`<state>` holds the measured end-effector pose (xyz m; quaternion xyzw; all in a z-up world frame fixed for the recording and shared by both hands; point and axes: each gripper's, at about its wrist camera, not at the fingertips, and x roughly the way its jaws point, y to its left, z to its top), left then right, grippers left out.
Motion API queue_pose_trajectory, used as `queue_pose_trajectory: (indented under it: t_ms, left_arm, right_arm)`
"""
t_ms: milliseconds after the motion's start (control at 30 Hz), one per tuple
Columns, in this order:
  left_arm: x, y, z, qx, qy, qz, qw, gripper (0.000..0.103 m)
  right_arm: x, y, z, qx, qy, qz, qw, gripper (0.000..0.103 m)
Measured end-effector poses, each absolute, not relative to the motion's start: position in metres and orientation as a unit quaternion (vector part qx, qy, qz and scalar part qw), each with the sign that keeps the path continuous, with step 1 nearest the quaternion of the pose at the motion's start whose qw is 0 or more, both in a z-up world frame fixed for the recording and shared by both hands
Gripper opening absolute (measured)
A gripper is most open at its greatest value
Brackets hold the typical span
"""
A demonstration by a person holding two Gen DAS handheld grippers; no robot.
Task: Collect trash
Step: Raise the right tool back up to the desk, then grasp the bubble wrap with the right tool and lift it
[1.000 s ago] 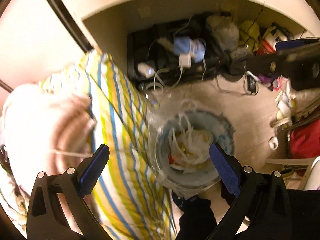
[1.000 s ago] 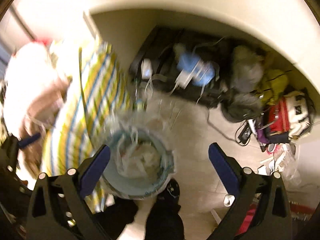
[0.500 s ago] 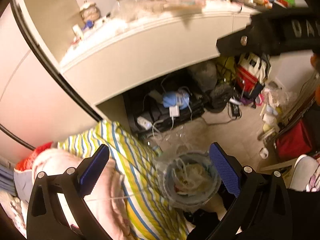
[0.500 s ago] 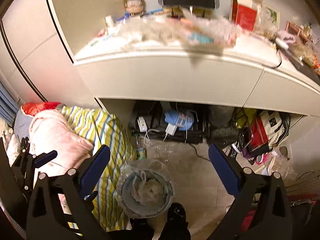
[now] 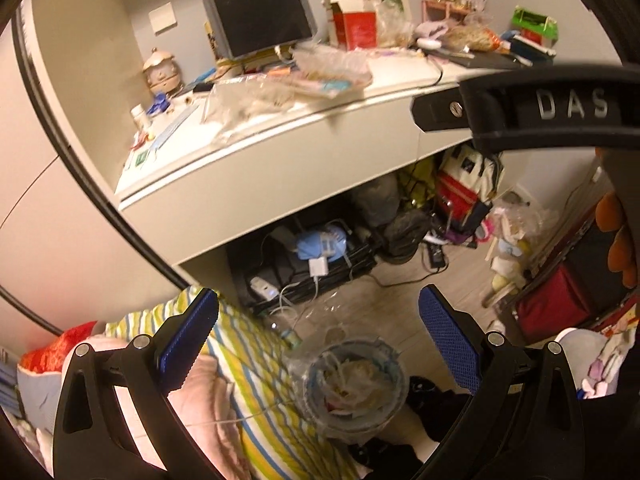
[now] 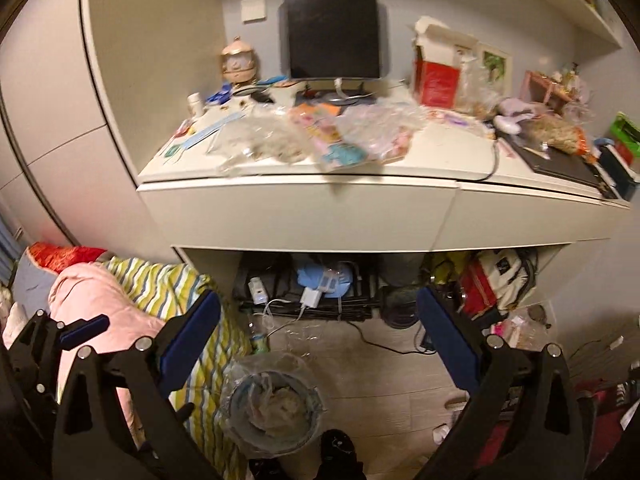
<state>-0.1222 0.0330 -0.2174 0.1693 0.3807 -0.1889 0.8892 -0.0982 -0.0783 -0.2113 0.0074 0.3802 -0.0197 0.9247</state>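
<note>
A bin (image 6: 274, 416) lined with clear plastic stands on the floor, holding crumpled white bags; the left wrist view has the same bin (image 5: 354, 386) low in the middle. Crumpled clear plastic wrappers (image 6: 320, 136) lie along the front of the white desk (image 6: 300, 208), and they show as wrappers (image 5: 280, 88) in the left wrist view too. My left gripper (image 5: 318, 342) is open and empty, above the bin. My right gripper (image 6: 318, 338) is open and empty, held further back and facing the desk. The left gripper (image 6: 52, 344) also appears at the far left.
A black monitor (image 6: 334, 24), a red and white carton (image 6: 438, 68), a laptop (image 6: 560, 164) and small clutter crowd the desk. Cables, chargers and bags fill the space under it (image 6: 320, 284). A striped blanket (image 6: 160, 284) and pink bedding (image 6: 92, 292) lie left of the bin.
Both grippers have lifted and tilted up from looking down into the bin; the desk top and its wrappers have come into view. Both stay open and empty.
</note>
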Motion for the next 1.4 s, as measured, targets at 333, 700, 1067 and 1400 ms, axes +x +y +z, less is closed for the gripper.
queue_pose_trajectory:
  t_ms: [333, 700, 1067, 1400]
  left_arm:
    - [-0.078, 0.01, -0.168, 0.134, 0.34, -0.191, 0.911, 0.097]
    - [-0.002, -0.056, -0.151, 0.152, 0.312, -0.187, 0.919, 0.097]
    - [0.108, -0.131, -0.165, 0.168, 0.314, -0.169, 0.919, 0.097]
    - [0.167, -0.173, -0.185, 0.188, 0.327, -0.17, 0.911, 0.097]
  right_arm:
    - [-0.084, -0.124, -0.182, 0.025, 0.356, -0.054, 0.933, 0.096]
    - [0.014, -0.182, -0.174, 0.048, 0.364, -0.031, 0.93, 0.096]
    - [0.152, -0.247, -0.194, 0.113, 0.421, 0.001, 0.9, 0.096]
    - [0.224, -0.266, -0.233, 0.172, 0.469, 0.027, 0.866, 0.096]
